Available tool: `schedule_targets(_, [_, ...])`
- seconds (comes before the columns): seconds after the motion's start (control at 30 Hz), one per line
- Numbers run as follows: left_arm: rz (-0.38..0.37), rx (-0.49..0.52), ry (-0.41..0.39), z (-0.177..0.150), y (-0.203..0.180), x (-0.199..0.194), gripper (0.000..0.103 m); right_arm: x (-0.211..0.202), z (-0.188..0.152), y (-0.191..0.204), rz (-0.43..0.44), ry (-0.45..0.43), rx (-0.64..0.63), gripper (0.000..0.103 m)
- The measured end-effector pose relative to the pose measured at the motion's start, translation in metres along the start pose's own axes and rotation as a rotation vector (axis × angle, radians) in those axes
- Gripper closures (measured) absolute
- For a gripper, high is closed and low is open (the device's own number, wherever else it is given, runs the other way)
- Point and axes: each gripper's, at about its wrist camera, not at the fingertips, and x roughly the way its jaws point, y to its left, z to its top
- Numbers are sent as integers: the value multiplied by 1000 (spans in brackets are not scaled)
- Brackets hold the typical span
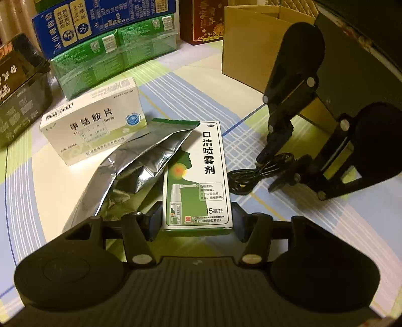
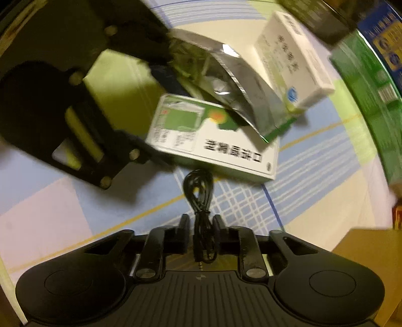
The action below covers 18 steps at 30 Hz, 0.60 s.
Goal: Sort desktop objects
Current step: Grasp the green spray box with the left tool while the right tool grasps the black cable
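Observation:
A green-and-white spray box (image 1: 198,176) lies on the plaid cloth between the pads of my left gripper (image 1: 196,221), whose jaws stand at its near end on both sides. A silver foil pouch (image 1: 140,163) overlaps the box's left edge. A white tablet box (image 1: 93,125) lies behind it. My right gripper (image 1: 279,168) holds a coiled black cable (image 1: 251,176) to the right of the spray box. In the right wrist view the gripper (image 2: 201,223) is shut on the cable (image 2: 201,198), with the spray box (image 2: 213,143), pouch (image 2: 226,85) and tablet box (image 2: 294,63) beyond.
A stack of green and blue cartons (image 1: 108,42) stands at the back left, a dark box (image 1: 17,90) at far left. An open cardboard box (image 1: 253,42) and a red box (image 1: 208,20) stand at the back right.

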Motion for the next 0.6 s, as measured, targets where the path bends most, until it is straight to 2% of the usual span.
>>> schedule_targets(0.17, [21,-46,20,-6,-13,-5,52,-4,-7,2,-24,13,96,92])
schedule_targets(0.3, [49,-126,38,-14,-27,-13,52,-15,-21,10,1,8,214,92])
schedule_targets(0.4, [74,-166,57,-21,-41,-21,52,-25,-37,20,37,-14,318,92])
schedule_targets(0.5, [90,-207,68,-30,-56,-33,52,-33,-60,24,82,-50,474,92])
schedule_targets(0.6, [109,-252,68,-41,-75,-46,52,-39,-80,45,78,-82,549,92])
